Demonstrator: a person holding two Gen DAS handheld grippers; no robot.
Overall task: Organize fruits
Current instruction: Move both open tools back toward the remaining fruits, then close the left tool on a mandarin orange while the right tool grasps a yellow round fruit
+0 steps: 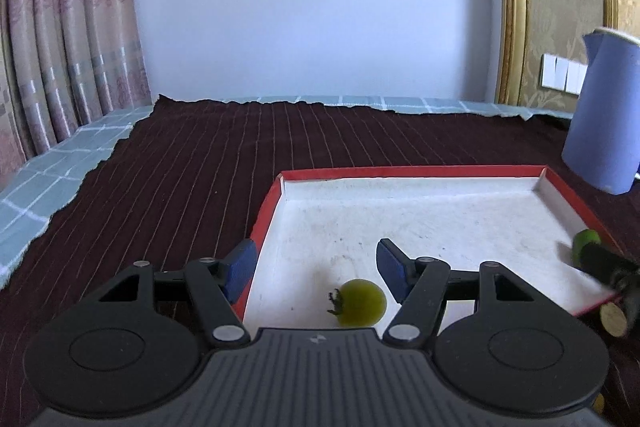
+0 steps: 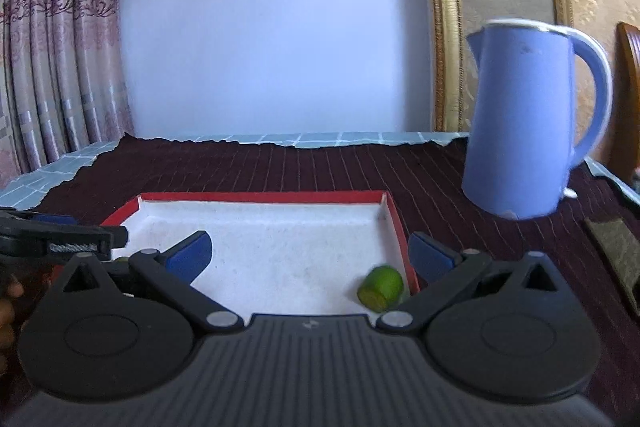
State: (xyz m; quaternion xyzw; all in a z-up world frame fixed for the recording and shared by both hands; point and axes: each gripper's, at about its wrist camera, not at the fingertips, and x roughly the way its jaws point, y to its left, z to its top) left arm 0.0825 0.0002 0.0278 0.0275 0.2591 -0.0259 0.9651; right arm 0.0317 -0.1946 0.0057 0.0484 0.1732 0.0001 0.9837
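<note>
A shallow tray with a red rim (image 1: 400, 171) and white floor lies on the dark striped cloth; it also shows in the right wrist view (image 2: 256, 196). A green tomato with a stem (image 1: 362, 302) lies on the tray floor near its front edge, between the fingers of my open left gripper (image 1: 316, 267). A cut green fruit piece (image 2: 381, 287) lies in the tray's right front corner, below my open, empty right gripper (image 2: 312, 253); it also shows in the left wrist view (image 1: 585, 242). Part of the right gripper shows at the right edge of the left wrist view.
A blue kettle (image 2: 524, 123) stands on the cloth right of the tray; it also shows in the left wrist view (image 1: 604, 115). A dark flat pad (image 2: 618, 251) lies at the far right. A yellowish round piece (image 1: 614, 319) sits outside the tray's right front. Curtains hang at left.
</note>
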